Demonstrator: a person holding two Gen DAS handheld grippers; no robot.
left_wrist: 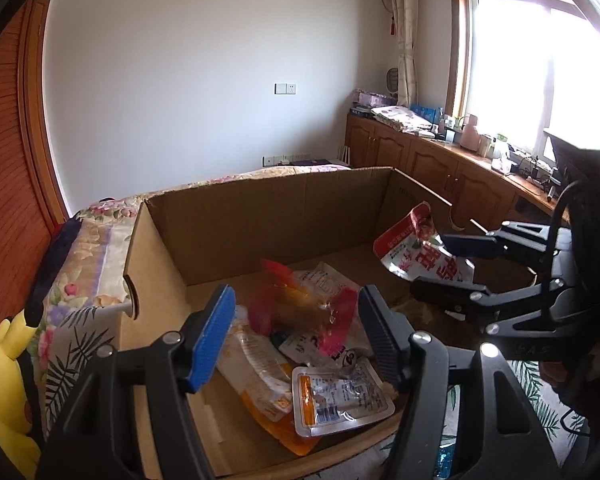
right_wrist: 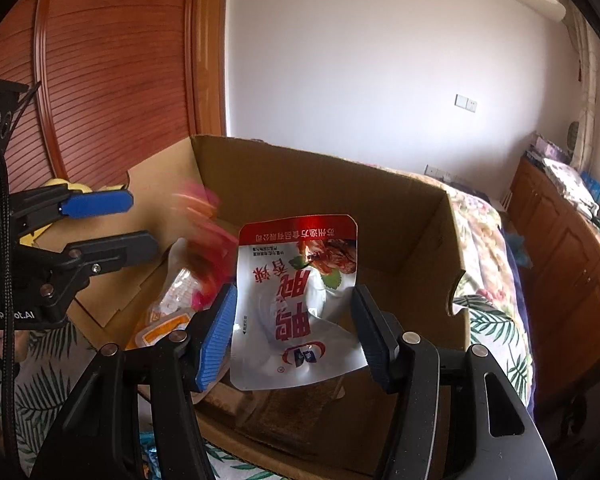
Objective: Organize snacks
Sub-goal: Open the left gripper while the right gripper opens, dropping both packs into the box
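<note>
While both sets of fingers stand apart over the cardboard box (right_wrist: 412, 220), the white-red pouch (right_wrist: 300, 304) hangs upright between the right gripper (right_wrist: 296, 332) pads, apparently loose; the blurred red packet (left_wrist: 300, 304) sits between the left gripper (left_wrist: 296, 332) pads.

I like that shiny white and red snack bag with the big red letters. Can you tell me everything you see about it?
The white and red snack bag is a flat, glossy foil-like pouch, crinkled, with a red band, big red characters and a picture of meat and a green leaf. It hangs upside down over the open cardboard box, between the fingers of the right tongs. Whether the fingers press on it cannot be told.
</note>
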